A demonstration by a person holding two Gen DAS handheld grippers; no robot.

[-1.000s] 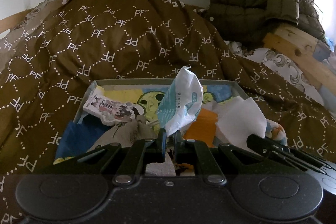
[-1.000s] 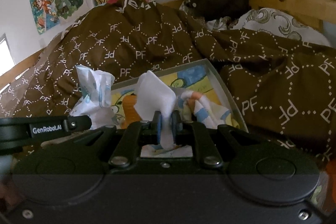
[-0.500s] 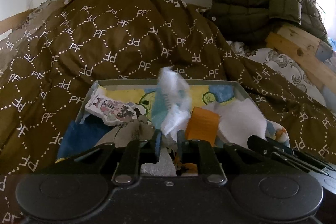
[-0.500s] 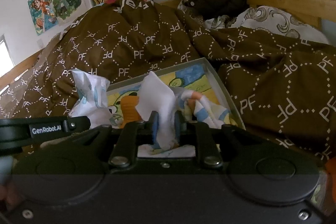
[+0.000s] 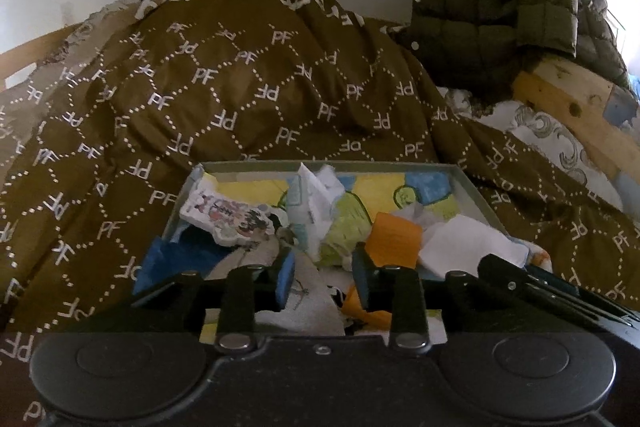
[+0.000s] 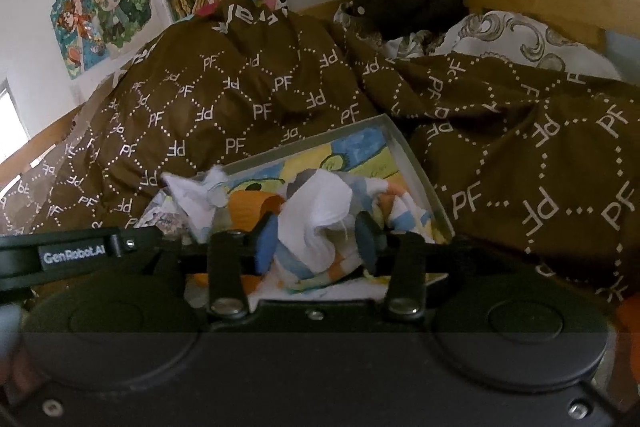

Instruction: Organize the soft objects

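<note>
Shallow grey tray (image 5: 476, 189) of soft items on a brown PF-patterned quilt (image 5: 224, 99): left gripper (image 5: 323, 275), jaws opening, clear of the crumpled white-and-teal packet (image 5: 316, 203) lying in the tray; right gripper (image 6: 318, 237), jaws opening, white cloth (image 6: 320, 211) loose between them.

A shallow grey rectangular box (image 5: 476, 195) with a cartoon-printed yellow, blue and green bottom sat in the lower middle of both frames, tilted on bedding. Inside, a crumpled white-and-teal plastic packet (image 5: 316, 203) lay near the centre. A flat white cartoon-printed pouch (image 5: 228, 217) rested at the box's left, a folded orange cloth (image 5: 396, 239) right of centre, and a white tissue-like cloth (image 5: 468, 247) at the lower right. A bunched white cloth (image 6: 320, 211) lay over a blue-and-orange striped fabric (image 6: 408, 211).
</note>
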